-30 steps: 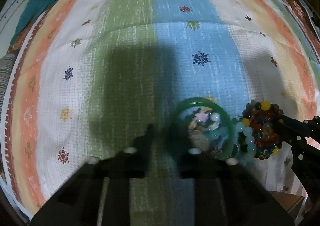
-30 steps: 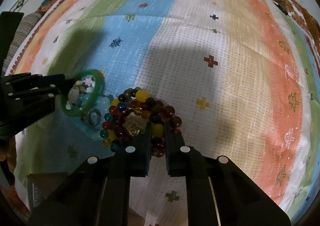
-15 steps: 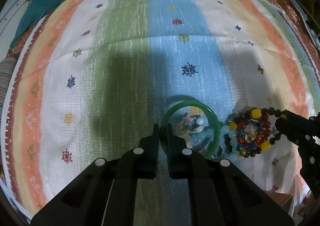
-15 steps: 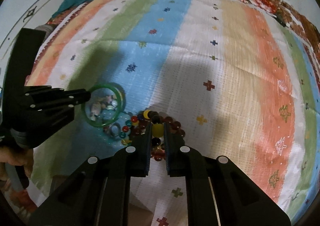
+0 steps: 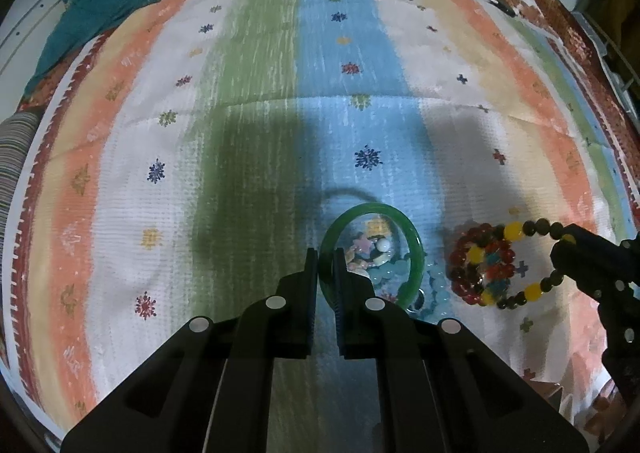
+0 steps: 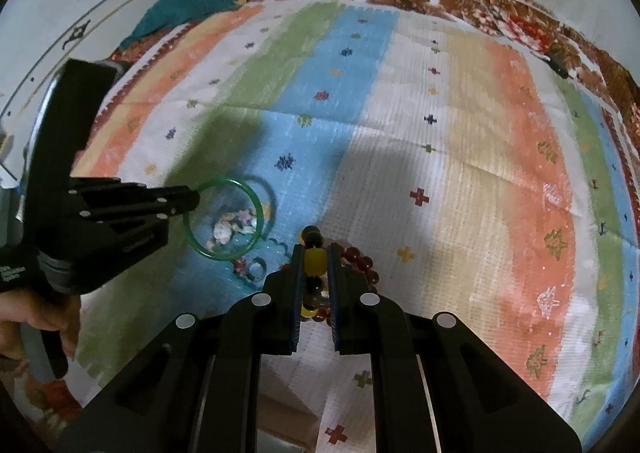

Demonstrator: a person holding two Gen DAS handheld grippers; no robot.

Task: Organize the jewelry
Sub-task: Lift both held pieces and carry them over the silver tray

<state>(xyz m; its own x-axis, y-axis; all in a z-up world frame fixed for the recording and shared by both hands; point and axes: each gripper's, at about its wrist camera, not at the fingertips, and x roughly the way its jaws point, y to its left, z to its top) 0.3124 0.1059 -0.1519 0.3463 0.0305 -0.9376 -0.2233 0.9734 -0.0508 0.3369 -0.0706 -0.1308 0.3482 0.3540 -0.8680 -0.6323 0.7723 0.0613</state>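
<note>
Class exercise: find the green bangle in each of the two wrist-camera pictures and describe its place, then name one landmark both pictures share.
Left wrist view: the green bangle is low, just right of centre, pinched at its left rim by the left hand-held gripper.
Right wrist view: the green bangle is left of centre, at that gripper's tip.
Shared landmark: the blue stripe of the cloth.

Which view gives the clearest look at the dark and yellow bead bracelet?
The left wrist view: the bead bracelet hangs as a full open loop from the right gripper. In the right wrist view it sits edge-on between the closed jaws, so only a few beads show.
</note>
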